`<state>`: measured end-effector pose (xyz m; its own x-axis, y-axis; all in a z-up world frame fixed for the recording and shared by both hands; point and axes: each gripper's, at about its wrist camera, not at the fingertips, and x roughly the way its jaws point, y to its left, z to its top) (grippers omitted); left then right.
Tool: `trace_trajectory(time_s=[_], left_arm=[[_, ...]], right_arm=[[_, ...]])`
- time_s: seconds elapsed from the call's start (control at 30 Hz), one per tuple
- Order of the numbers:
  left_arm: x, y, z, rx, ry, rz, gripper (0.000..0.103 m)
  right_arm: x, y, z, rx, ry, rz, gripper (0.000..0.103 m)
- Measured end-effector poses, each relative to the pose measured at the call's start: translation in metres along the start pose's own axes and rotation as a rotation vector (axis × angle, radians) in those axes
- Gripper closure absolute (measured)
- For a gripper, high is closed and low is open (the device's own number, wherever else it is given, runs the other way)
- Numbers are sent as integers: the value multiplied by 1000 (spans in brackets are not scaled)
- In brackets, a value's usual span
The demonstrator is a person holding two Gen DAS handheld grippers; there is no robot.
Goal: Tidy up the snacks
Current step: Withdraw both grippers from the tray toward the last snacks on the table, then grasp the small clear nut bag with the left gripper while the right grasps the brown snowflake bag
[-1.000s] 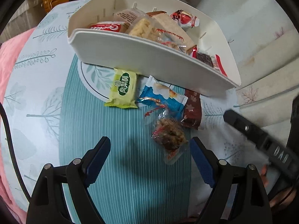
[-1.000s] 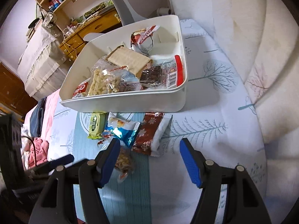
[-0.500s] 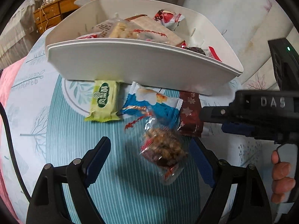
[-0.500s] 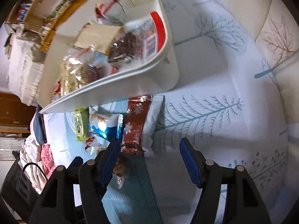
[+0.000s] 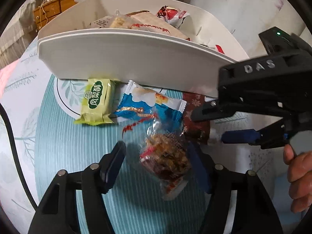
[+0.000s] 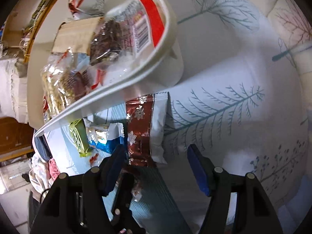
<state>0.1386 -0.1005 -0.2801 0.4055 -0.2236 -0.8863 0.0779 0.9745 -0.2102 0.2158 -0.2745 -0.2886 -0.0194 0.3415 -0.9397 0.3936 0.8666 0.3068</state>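
A white bin [image 5: 124, 58] holds several wrapped snacks. In front of it on the cloth lie a green pastry pack [image 5: 96, 101], a blue and white pack [image 5: 150, 107], a brown snowflake pack [image 6: 141, 128] and a clear pack of brown nut snack [image 5: 165, 156]. My left gripper [image 5: 158, 163] is open with its fingers on either side of the clear nut pack. My right gripper [image 6: 156, 167] is open low over the near end of the brown snowflake pack; it shows in the left wrist view [image 5: 212, 124] reaching in from the right.
The cloth [image 6: 224, 101] has tree prints, with a teal striped patch [image 5: 78, 156] under the loose snacks. A wooden dresser [image 5: 64, 5] stands behind the bin. Clothes [image 6: 46, 167] are piled beyond the table's left side.
My left gripper moved forward and its fingers now flank the clear nut pack. My right gripper dropped and moved in over the brown snowflake pack.
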Motion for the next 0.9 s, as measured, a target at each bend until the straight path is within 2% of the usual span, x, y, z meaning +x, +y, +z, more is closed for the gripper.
trace_trajectory(time_s=[0.23,0.47,0.73,0.77,0.87,0.9], left_arm=[[-11,5,-9,-21,-49,-36,54],[-24,20,-22,-67,-64,-16,56],[-46,60,-33,-174,-76,16,56],[-49,64,-34,-186,-80,19,56],[-61,76,-37,-220,-99,20,56],[-66,79,-37,-225,-107,23,56]], right_arm=[[3,10,4,-6,11,-101,40],[13,38,-9,-34,-22,-220,42],[26,62,-27,-74,-74,-294,44],[27,65,-30,-84,-84,-304,48],[30,76,-39,-117,-110,-292,68],[32,80,-41,-122,-113,-287,68]])
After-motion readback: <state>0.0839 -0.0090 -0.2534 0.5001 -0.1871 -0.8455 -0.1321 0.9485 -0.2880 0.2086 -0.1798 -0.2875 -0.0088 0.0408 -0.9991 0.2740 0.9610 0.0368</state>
